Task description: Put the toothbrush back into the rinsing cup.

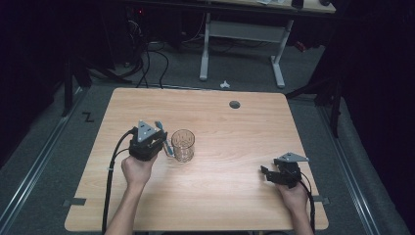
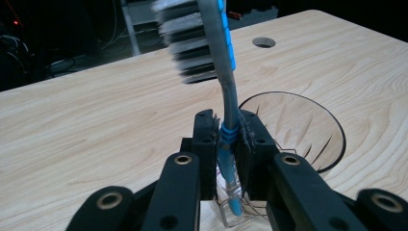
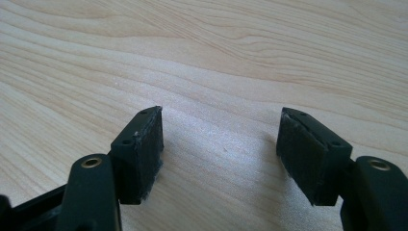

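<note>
Two forearms enter at the near table edge, each hand holding one gripper. Left gripper (image 1: 155, 139): jaws closed tight on the handle of one toothbrush (image 2: 226, 91), gripped just above a blue band on its grey-and-blue handle. In the left gripper view the toothbrush stands nearly upright, bristle head at the top and facing left, slightly blurred; its lower end reaches down past the jaws. One clear glass mug (image 1: 183, 145) stands upright on the table (image 1: 235, 137), just beside the left gripper on its right; the mug's handle faces the gripper. In the left gripper view the mug's round rim (image 2: 337, 130) lies just behind and right of the jaws, and whether the toothbrush touches the glass cannot be told. Right gripper (image 1: 266, 172): jaws spread wide apart with nothing between them, held low over bare wood near the table's right front part, well apart from the mug. One light wooden table carries these things; one round hole (image 1: 234, 104) sits near its far edge. One white-legged desk frame (image 1: 242, 44) stands on the grey floor beyond.
</note>
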The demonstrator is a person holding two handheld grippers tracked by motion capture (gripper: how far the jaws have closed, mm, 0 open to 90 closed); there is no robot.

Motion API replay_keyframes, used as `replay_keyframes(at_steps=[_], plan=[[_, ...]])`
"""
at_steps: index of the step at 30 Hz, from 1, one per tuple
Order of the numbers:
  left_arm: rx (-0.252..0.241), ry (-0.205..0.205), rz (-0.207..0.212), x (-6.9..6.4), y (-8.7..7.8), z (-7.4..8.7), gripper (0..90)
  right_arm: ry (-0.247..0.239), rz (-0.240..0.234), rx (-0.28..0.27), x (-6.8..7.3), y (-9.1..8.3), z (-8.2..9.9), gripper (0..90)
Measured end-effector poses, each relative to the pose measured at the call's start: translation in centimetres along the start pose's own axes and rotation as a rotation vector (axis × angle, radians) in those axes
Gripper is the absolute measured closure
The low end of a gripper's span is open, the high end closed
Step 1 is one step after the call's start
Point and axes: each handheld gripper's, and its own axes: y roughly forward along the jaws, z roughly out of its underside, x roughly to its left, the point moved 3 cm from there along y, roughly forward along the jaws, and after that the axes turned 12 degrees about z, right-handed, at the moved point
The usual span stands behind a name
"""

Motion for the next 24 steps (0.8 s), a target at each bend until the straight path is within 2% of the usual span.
replay_keyframes(at_steps=[24], plan=[[0.022,0.046,-0.022,-0.54,0.61,0.41,79.7,0.000,0.000,0.000,-0.01,0.00,0.00,33.8]])
